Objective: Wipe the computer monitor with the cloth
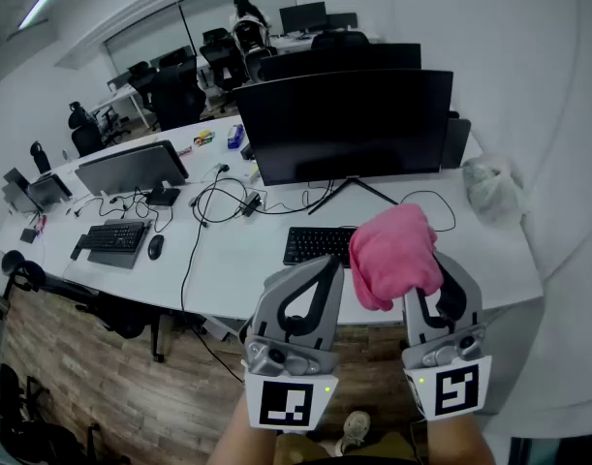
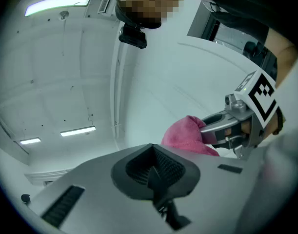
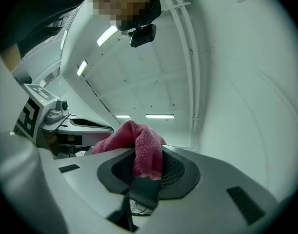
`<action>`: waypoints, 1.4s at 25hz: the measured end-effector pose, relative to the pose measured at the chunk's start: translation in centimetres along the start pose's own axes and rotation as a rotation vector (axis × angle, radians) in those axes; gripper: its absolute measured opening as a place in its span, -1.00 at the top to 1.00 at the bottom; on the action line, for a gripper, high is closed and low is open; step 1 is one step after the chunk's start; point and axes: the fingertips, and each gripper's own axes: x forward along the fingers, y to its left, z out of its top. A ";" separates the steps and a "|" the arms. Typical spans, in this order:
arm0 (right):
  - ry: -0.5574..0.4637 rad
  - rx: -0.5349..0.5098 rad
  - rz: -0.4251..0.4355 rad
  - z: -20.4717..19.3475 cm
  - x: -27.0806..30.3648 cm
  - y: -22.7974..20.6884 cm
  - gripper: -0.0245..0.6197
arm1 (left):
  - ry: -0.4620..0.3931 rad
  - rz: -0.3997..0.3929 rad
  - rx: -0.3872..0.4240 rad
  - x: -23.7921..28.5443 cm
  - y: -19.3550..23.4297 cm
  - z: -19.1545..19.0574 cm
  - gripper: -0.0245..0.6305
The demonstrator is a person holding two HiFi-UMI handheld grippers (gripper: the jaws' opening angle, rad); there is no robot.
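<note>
**Right gripper** (image 3: 146, 172): the jaws are clenched on a pink cloth (image 3: 145, 145). One fold is pinched between the dark pads, and the rest bunches up above the jaws. In the head view the cloth sits right of centre in the lower half of the frame. There it overlaps the right end of a black keyboard (image 1: 315, 245) and is clear of the screen.

**Left gripper** (image 2: 156, 172): the jaws are closed on each other with nothing between them. In the head view it sits just beside the right gripper at lower centre. Both marker cubes face the bottom edge of the frame.

**Computer monitor** (image 1: 344, 124): the screen is dark. The monitor stands upright on a thin-legged stand at upper centre, behind the keyboard, on a long white desk (image 1: 228, 260). Black cables (image 1: 218, 201) loop across the desk to the left of the stand.

**Surroundings:**
- A second monitor (image 1: 131, 168) stands at the left of the frame, with its own keyboard (image 1: 116, 235) and a mouse (image 1: 156, 247) in front of it.
- A crumpled clear plastic bag (image 1: 494, 187) lies on the desk at the right of the frame, near the monitor.
- Black office chairs (image 1: 179, 90) and further desks fill the upper part of the frame.
- Wood-pattern flooring (image 1: 82, 356) shows at lower left, below the desk edge.
</note>
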 end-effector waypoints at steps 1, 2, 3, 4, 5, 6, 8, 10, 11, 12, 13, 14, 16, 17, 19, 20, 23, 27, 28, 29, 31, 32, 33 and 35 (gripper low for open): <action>-0.002 0.002 -0.001 0.0 -0.1 -0.1 0.60 | -0.002 0.003 -0.002 0.1 -0.1 0.1 0.91; -0.004 0.004 -0.002 0.0 -0.1 -0.3 0.60 | -0.005 0.005 -0.002 0.2 -0.3 0.2 0.91; -0.007 0.005 -0.002 0.0 -0.1 -0.4 0.60 | -0.009 0.006 0.002 0.4 -0.3 0.4 0.91; -0.011 0.005 -0.002 0.1 -0.2 -0.5 0.60 | -0.014 0.007 0.010 0.5 -0.4 0.6 0.91; -0.014 0.003 -0.002 0.2 -0.2 -0.6 0.60 | -0.018 0.010 0.016 0.6 -0.4 0.8 0.91; -0.017 0.002 -0.003 0.2 -0.3 -0.7 0.60 | -0.021 0.012 0.016 0.7 -0.5 0.9 0.91; -0.022 0.004 -0.006 0.4 -0.3 -0.9 0.60 | -0.021 0.013 0.005 0.8 -0.5 1.0 0.91; -0.022 0.010 -0.009 0.4 -0.4 -1.1 0.60 | -0.023 0.012 -0.001 0.9 -0.6 1.2 0.91; -0.022 0.013 -0.008 0.4 -0.5 -1.2 0.60 | -0.027 0.013 -0.002 0.9 -0.7 1.3 0.91; -0.022 0.014 -0.007 0.4 -0.6 -1.3 0.60 | -0.030 0.012 -0.002 1.0 -0.8 1.4 0.91; -0.021 0.015 -0.007 0.3 -0.7 -1.3 0.60 | -0.032 0.011 -0.003 1.1 -0.9 1.4 0.91; -0.018 0.016 -0.008 0.2 -0.8 -1.4 0.60 | -0.031 0.008 -0.007 1.2 -1.1 1.3 0.91; -0.012 0.019 -0.013 0.0 -1.0 -1.6 0.60 | -0.026 0.004 -0.020 1.3 -1.4 1.0 0.91; -0.010 0.018 -0.014 -0.1 -1.1 -1.7 0.60 | -0.025 0.003 -0.023 1.3 -1.6 1.0 0.91; -0.010 0.013 -0.016 -0.2 -1.3 -2.0 0.60 | -0.028 0.001 -0.019 1.6 -1.8 1.1 0.91; -0.012 0.011 -0.016 -0.1 -1.3 -2.2 0.60 | -0.030 0.000 -0.016 1.7 -1.8 1.1 0.91; -0.011 0.006 -0.017 -0.1 -1.4 -2.6 0.60 | -0.032 0.000 -0.011 2.0 -2.0 1.3 0.91; -0.013 0.003 -0.013 0.0 -1.7 -3.1 0.60 | -0.036 0.002 -0.001 2.3 -2.3 1.7 0.91; -0.014 0.002 -0.010 -0.1 -1.7 -3.1 0.60 | -0.037 0.004 0.001 2.4 -2.3 1.7 0.91; -0.015 0.001 -0.009 -0.1 -1.6 -3.1 0.60 | -0.038 0.006 0.004 2.5 -2.2 1.6 0.91; -0.020 0.005 -0.008 -0.2 -1.3 -3.2 0.60 | -0.037 0.009 0.010 2.6 -2.0 1.5 0.91; -0.024 0.007 -0.007 -0.2 -1.1 -3.2 0.60 | -0.035 0.010 0.011 2.7 -2.0 1.3 0.91; -0.026 0.007 -0.005 -0.3 -0.9 -3.1 0.60 | -0.035 0.012 0.011 2.8 -1.8 1.2 0.91; -0.029 0.004 0.001 -0.4 -0.4 -3.0 0.60 | -0.038 0.016 0.016 3.0 -1.5 1.0 0.91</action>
